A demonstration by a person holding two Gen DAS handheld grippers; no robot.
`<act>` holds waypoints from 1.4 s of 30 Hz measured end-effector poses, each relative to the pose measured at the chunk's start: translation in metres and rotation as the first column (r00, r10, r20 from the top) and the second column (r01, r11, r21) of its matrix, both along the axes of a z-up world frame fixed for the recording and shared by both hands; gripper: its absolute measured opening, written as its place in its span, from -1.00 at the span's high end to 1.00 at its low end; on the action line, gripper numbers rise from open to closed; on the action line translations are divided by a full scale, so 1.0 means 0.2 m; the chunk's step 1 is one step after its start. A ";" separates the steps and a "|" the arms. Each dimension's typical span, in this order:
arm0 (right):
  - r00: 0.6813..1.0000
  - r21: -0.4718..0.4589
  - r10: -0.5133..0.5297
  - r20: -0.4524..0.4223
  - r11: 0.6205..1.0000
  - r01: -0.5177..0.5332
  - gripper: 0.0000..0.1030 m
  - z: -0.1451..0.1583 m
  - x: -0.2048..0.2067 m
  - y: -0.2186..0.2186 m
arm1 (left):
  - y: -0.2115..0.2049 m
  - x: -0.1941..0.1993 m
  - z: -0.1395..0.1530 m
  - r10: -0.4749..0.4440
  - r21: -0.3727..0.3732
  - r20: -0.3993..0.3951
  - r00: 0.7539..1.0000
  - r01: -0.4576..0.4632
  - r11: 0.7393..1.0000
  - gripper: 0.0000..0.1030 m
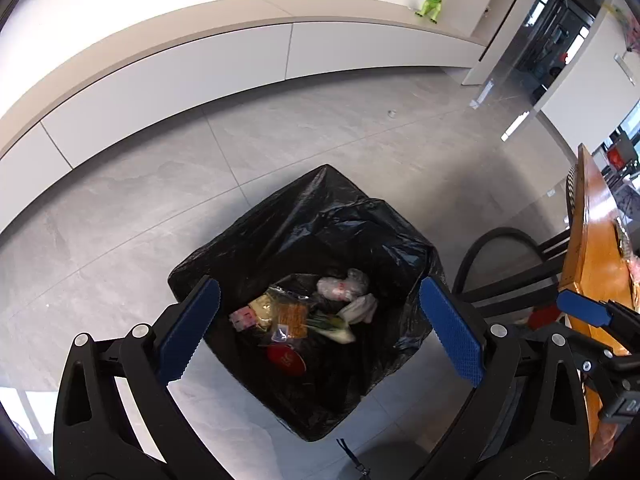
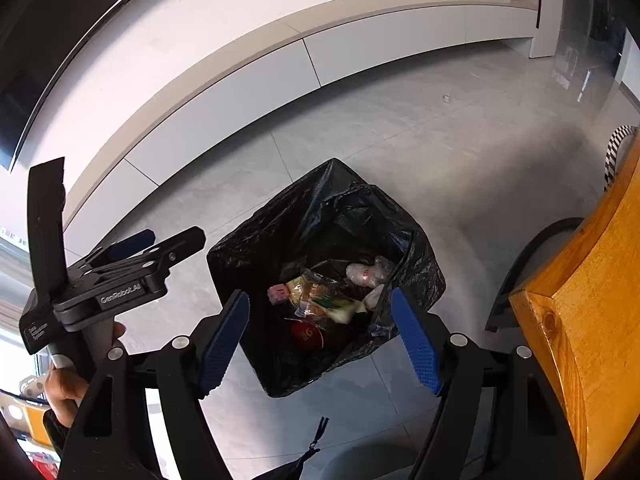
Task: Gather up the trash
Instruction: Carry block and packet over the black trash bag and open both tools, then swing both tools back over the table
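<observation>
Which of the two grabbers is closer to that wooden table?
Right. The right gripper is over the black-bagged trash bin with the wooden table right beside it. The left gripper, also over the bin, sits farther out, beyond the right one.

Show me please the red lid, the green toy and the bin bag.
red lid (image 1: 286, 359), left wrist view, its centre
green toy (image 1: 433, 1), left wrist view, its body
bin bag (image 2: 316, 204), right wrist view, far wall

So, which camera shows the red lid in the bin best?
The left wrist view. There the red lid lies in the open between the gripper's fingers, its whole round face in sight. In the right wrist view the lid is smaller and darker, and other trash partly overlaps its top edge.
</observation>
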State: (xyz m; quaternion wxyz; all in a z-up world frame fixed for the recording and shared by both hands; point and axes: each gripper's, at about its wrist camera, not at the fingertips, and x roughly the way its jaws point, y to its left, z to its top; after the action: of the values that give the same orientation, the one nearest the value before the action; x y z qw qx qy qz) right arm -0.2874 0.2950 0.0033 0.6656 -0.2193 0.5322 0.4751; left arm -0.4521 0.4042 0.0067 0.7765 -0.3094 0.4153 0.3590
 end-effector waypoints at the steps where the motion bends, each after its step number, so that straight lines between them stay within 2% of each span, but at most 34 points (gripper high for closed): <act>1: 1.000 0.006 -0.002 0.000 1.000 0.002 -0.44 0.00 0.00 -0.01 | -0.01 0.01 0.01 -0.006 0.005 -0.002 1.000 0.006 1.000 -0.88; 6: 0.999 0.034 -0.033 -0.005 0.999 0.033 -0.44 0.05 0.06 -0.09 | -0.07 0.12 0.04 -0.051 0.020 -0.009 0.999 0.051 0.998 -0.88; 13: 0.988 0.055 -0.148 0.037 0.988 0.145 -0.44 0.17 0.24 -0.39 | -0.24 0.37 0.12 -0.186 0.026 0.011 0.982 0.186 0.982 -0.88; 18: 0.967 0.063 -0.247 0.060 0.968 0.244 -0.44 0.23 0.42 -0.62 | -0.41 0.60 0.17 -0.310 0.026 0.027 0.950 0.310 0.951 -0.88; 24: 0.923 0.070 -0.373 0.097 0.928 0.367 -0.44 0.32 0.65 -0.93 | -0.64 0.92 0.25 -0.445 0.022 0.041 0.895 0.444 0.896 -0.88; 29: 0.867 0.080 -0.481 0.129 0.877 0.474 -0.44 0.41 0.84 -1.22 | -0.85 1.20 0.30 -0.540 0.035 0.035 0.841 0.539 0.842 -0.88; 33: 0.801 0.086 -0.581 0.144 0.814 0.575 -0.44 0.47 1.01 -1.47 | -1.02 1.42 0.34 -0.610 0.035 0.041 0.792 0.609 0.793 -0.88; 39: 0.669 0.075 -0.727 0.154 0.684 0.725 -0.44 0.50 1.29 -1.88 | -1.34 1.74 0.40 -0.729 0.044 0.025 0.684 0.728 0.684 -0.88; 42: 0.605 0.069 -0.788 0.117 0.614 0.786 -0.44 0.50 1.44 -2.08 | -1.49 1.86 0.42 -0.772 0.041 0.023 0.635 0.771 0.635 -0.88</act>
State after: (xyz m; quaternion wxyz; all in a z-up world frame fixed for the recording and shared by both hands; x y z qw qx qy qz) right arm 0.0002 -0.1210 0.1032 0.8421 0.0084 0.5254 0.1211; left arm -0.0793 0.1061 0.0901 0.8674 -0.0989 0.4876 -0.0073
